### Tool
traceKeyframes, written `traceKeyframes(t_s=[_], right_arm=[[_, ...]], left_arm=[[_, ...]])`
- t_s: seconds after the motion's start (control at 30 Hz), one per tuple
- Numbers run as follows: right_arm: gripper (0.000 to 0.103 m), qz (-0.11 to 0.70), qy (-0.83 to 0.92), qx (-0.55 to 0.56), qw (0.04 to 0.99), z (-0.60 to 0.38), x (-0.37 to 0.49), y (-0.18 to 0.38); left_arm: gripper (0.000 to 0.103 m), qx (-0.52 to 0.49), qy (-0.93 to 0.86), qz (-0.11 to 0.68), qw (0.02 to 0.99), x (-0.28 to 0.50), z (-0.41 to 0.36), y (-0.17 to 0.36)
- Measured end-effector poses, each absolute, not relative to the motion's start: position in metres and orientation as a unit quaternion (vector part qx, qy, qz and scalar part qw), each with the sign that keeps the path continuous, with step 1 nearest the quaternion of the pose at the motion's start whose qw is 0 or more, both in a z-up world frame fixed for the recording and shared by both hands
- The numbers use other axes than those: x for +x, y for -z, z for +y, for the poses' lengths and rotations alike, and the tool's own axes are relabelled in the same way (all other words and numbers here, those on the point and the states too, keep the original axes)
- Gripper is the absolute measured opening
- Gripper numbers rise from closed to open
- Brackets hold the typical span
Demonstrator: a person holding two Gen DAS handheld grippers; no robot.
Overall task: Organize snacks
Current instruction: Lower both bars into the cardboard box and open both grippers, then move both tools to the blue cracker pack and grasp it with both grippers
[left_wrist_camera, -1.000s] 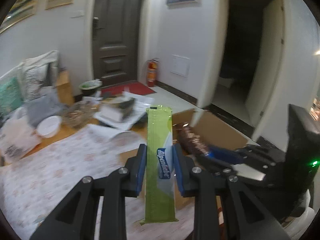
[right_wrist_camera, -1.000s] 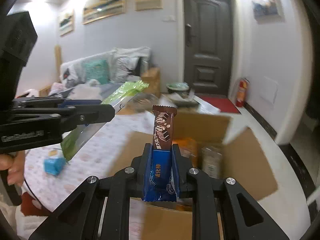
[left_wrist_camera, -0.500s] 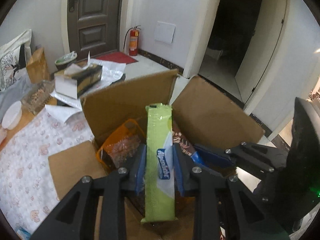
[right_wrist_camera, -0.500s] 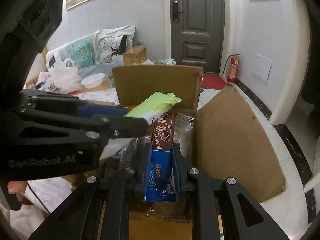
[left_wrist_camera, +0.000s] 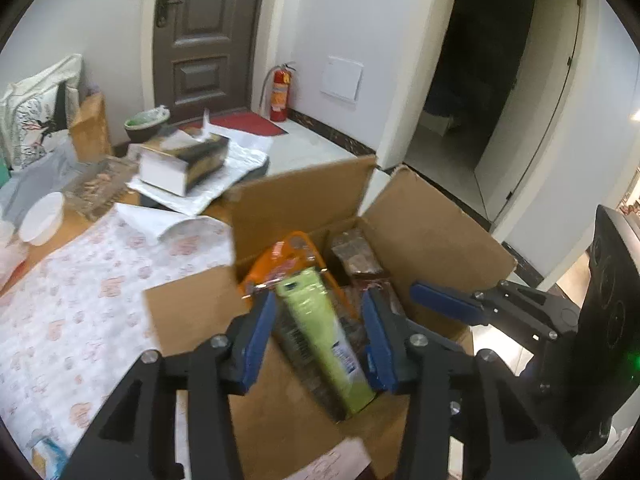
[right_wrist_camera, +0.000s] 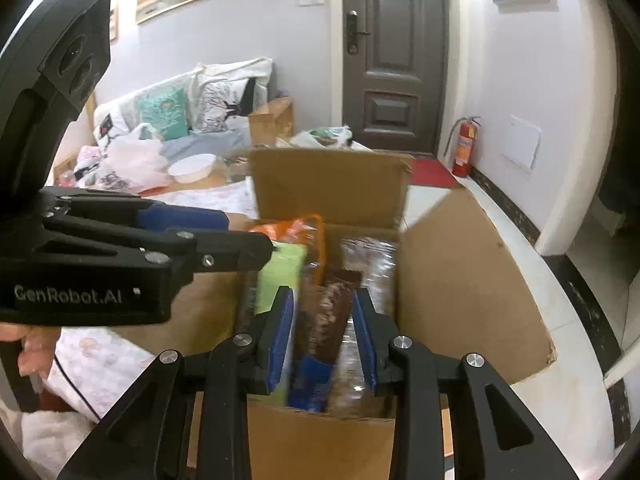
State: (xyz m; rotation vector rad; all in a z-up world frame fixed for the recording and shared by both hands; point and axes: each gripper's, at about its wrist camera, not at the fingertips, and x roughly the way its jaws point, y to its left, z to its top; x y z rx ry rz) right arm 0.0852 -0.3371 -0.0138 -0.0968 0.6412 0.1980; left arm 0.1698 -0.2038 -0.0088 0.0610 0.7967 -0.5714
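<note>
**Foil and cardboard: two snack bars let go over the open box**

Green wrapper first: the green pack [left_wrist_camera: 326,344] lies tilted between the pads of the left gripper [left_wrist_camera: 318,346], whose jaws are opening. A gap shows on both sides, so it is released and looks to be dropping into the box [left_wrist_camera: 296,196]. In the right wrist view the brown bar [right_wrist_camera: 320,344] stands between the pads of the right gripper [right_wrist_camera: 322,344], its jaws opening too; the pads stand clear of the wrapper, so it is free, though motion blur hides just how far it has slipped. Both snacks hang over the box's open top, above an orange bag [left_wrist_camera: 286,258] and clear-wrapped dark packs [left_wrist_camera: 354,250] already inside.

Handling, as a judgement: both are light, thin, foil-wrapped bars. The wrappers are slick and crinkle easily, the filling probably brittle, so a firm squeeze could crack it. The best hold is across the narrow width at mid-length, flat faces against the pads; the crimped ends are too floppy. The box flaps are stiff but bend if bumped.

Writing: the side of the left gripper, seen from the right wrist, reads "GenRobot.AI". The green pack carries a blue-and-white logo and a barcode, both too blurred to read. The brown bar's blue lower end has print I cannot make out.
</note>
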Motion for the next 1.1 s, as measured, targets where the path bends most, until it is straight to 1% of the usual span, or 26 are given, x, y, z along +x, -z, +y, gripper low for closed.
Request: traceKeyframes(t_s=[0.07,0.2,0.37,0.5,0.63,0.67,0.83,0.9,0.97,1.1], right_arm=[[0.028,0.308,-0.108,-0.054,0.944,-0.324,0.079,0.007],[0.033,0.297,-0.14,-0.056,0.943,-0.294,0.067,-0.002],[0.035,0.294,-0.201,-0.064,0.932,-0.237,0.055,-0.007],[0.044,0.301,-0.253,-0.082,0.916,-0.179,0.049,-0.003],[0.051,0.321,-0.297,-0.101,0.893,-0.119,0.049,0.01],[0.055,0.329,-0.307,-0.105,0.887,-0.104,0.05,0.015],[0.067,0.373,-0.343,-0.111,0.855,-0.036,0.059,0.051],[0.072,0.392,-0.35,-0.109,0.844,-0.013,0.064,0.069],[0.075,0.407,-0.353,-0.109,0.835,0.005,0.068,0.084],[0.077,0.435,-0.349,-0.111,0.822,0.037,0.083,0.112]], left_arm=[[0.049,0.029,0.262,0.372,0.89,0.161,-0.188,0.001],[0.053,0.022,0.234,0.353,0.905,0.14,-0.145,-0.015],[0.058,0.015,0.182,0.337,0.923,0.112,-0.073,-0.025],[0.062,0.001,0.138,0.336,0.932,0.093,-0.012,-0.022],[0.063,-0.027,0.089,0.344,0.934,0.076,0.06,-0.004],[0.063,-0.036,0.078,0.349,0.933,0.073,0.078,0.004],[0.064,-0.078,0.05,0.378,0.921,0.063,0.145,0.049],[0.064,-0.089,0.044,0.388,0.916,0.063,0.16,0.063],[0.064,-0.101,0.043,0.4,0.91,0.064,0.176,0.082],[0.064,-0.118,0.051,0.417,0.9,0.076,0.191,0.108]])
